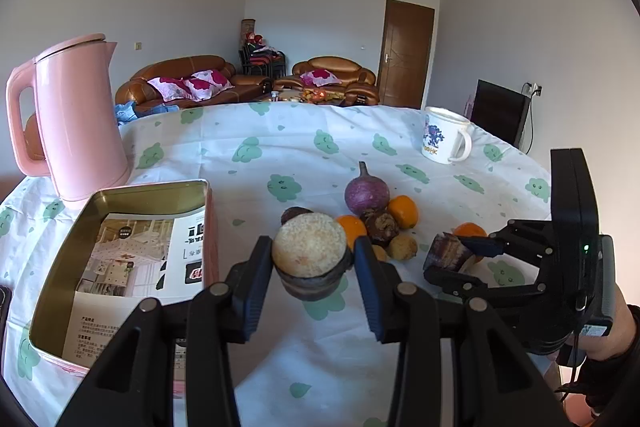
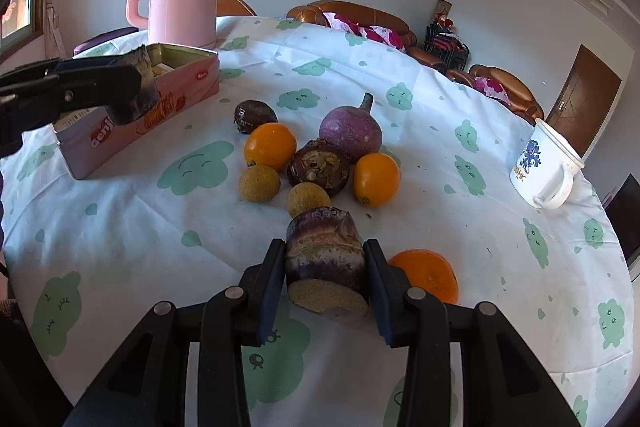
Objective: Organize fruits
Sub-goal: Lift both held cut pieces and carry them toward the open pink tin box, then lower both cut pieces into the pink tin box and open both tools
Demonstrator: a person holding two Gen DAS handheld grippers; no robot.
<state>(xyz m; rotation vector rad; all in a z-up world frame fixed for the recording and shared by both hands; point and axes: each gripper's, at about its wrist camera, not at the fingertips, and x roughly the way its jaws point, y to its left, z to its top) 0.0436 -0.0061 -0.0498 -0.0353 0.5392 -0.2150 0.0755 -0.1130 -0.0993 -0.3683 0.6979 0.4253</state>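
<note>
From the left wrist camera, the left gripper (image 1: 312,259) clamps a short cut piece of dark-skinned sugarcane (image 1: 309,254), pale round cut face toward the lens, lifted above the white tablecloth with green cloud prints (image 1: 280,143). To its left lies the open pink rectangular tin box (image 1: 120,251) with printed leaflets inside; a tall pink plastic kettle (image 1: 76,119) stands behind it. Beyond the fingers sit a purple round radish (image 1: 366,190), small oranges (image 1: 404,211) and brown fruits. On the right, the right gripper (image 1: 460,257) grips a second dark cane piece (image 1: 446,250). A white printed mug (image 1: 443,140) stands far right.

From the right wrist camera, the right gripper (image 2: 326,275) pinches its cane piece (image 2: 326,267) just over the cloth, beside an orange (image 2: 426,273). The fruit cluster lies beyond. At far left the left gripper (image 2: 116,87) holds its cane piece (image 2: 142,87) by the tin's (image 2: 132,131) near wall.
</note>
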